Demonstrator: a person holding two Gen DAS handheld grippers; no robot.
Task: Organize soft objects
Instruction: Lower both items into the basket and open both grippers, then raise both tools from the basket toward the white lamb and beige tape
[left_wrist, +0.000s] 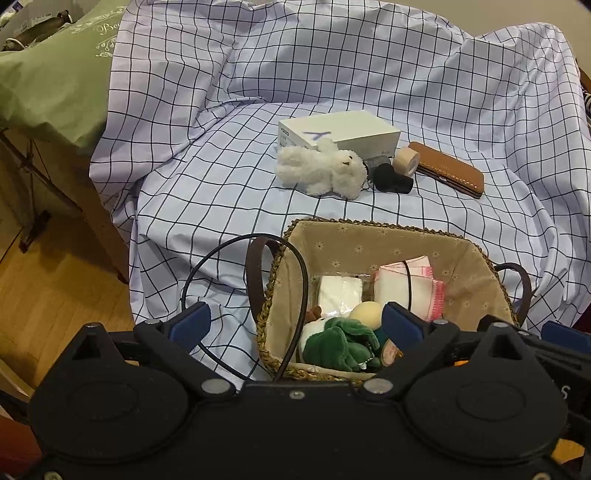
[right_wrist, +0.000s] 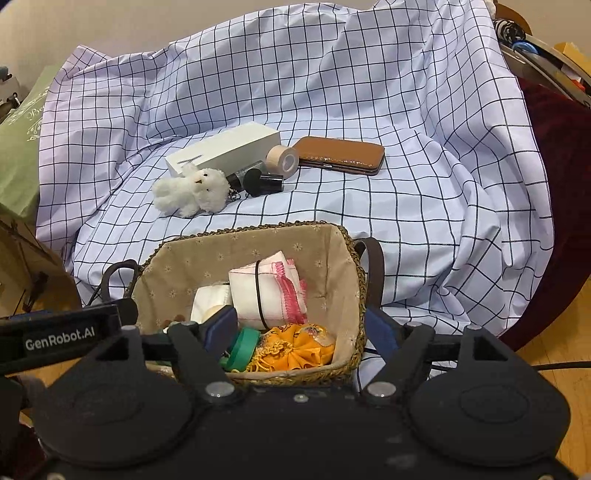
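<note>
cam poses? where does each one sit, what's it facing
Left wrist: on the left gripper, angled down at the basket from its left end; own open jaws show, right gripper at the right edge.
Right wrist: on the right gripper, over the basket's right end; open jaws, empty.
Shared: basket, white plush, white box, checked sheet.

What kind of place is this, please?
Probably a room in a home: a checked sheet draped over furniture, a lined wicker basket holding soft things, and a wooden floor.
</note>
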